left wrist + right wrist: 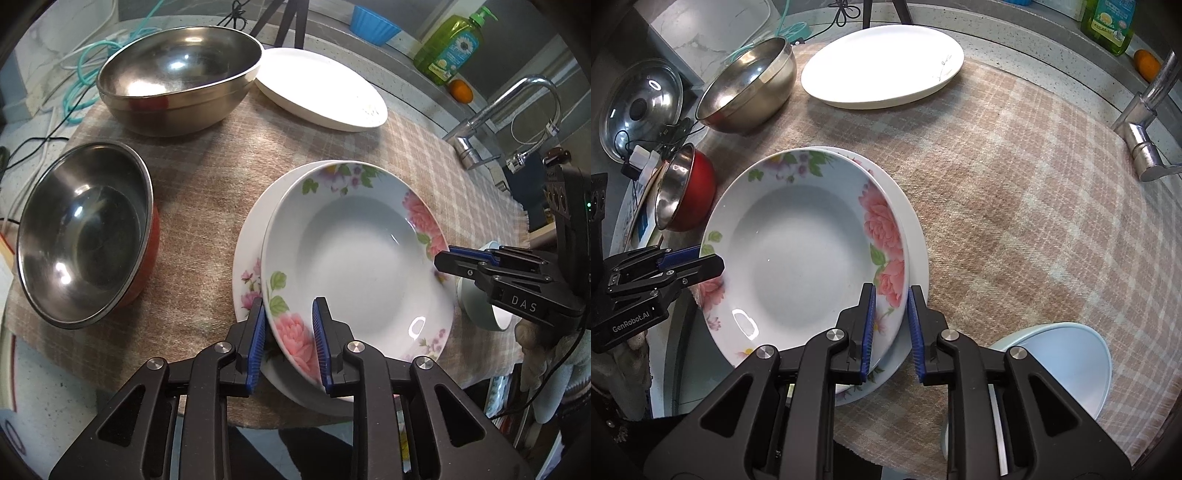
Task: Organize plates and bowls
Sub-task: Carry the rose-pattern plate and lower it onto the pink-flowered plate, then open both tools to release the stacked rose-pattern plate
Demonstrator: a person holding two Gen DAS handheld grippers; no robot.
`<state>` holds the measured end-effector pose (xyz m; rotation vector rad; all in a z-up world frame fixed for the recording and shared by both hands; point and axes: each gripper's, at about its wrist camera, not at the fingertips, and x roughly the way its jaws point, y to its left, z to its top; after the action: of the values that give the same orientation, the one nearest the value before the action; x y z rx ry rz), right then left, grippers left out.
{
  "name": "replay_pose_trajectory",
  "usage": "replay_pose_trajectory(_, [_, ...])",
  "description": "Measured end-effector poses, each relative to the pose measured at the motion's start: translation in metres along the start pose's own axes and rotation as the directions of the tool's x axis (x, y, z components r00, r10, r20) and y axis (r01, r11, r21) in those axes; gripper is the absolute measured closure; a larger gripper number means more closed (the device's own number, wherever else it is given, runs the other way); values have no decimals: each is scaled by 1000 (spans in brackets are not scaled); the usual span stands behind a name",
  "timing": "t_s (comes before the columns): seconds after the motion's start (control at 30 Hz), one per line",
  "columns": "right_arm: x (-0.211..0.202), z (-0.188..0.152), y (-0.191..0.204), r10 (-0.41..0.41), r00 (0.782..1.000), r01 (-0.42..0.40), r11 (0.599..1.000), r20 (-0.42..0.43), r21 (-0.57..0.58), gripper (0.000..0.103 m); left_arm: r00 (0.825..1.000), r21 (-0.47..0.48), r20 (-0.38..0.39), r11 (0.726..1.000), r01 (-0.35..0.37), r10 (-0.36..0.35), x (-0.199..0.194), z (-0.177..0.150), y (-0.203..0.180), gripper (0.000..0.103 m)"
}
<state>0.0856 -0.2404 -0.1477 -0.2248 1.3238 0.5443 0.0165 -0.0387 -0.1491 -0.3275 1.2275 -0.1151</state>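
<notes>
Floral plate (pixel 354 258) sits on a second floral plate (pixel 251 258), both on the checked cloth (pixel 207 192). Left gripper (pixel 289 339) straddles its near rim, jaws narrow, with a slight gap at the pads. Right gripper (pixel 891 328) straddles the opposite rim, jaws narrow, not clearly pressing. Around: red-sided steel bowl (pixel 85 236) left, big steel bowl (pixel 177 77) and white oval plate (pixel 321 88) behind, pale bowl (pixel 1071 362) right, faucet (pixel 517 110) beyond.
</notes>
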Motion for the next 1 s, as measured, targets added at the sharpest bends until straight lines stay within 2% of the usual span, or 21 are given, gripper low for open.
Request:
replay_pose_trajectory(0.3, [0, -1, -1, 8, 1000, -8, 1000, 4, 13, 83, 999, 60, -9, 997, -44, 45, -2, -1, -6, 72])
replay_pose_trajectory(0.5, [-7, 1, -3, 21, 1000, -22, 999, 23, 31, 72, 999, 59, -2, 997, -41, 41, -7, 0, -4, 72])
replay_pose_trajectory(0.67, [-17, 5, -4, 32, 998, -34, 998, 45, 55, 72, 1000, 35, 9, 999, -3, 2, -16, 5, 0, 72])
replay_pose_trajectory(1.0, [-47, 28, -5, 106, 986, -124, 983, 132, 137, 72, 994, 37, 39, 994, 102, -104, -39, 31, -2, 72])
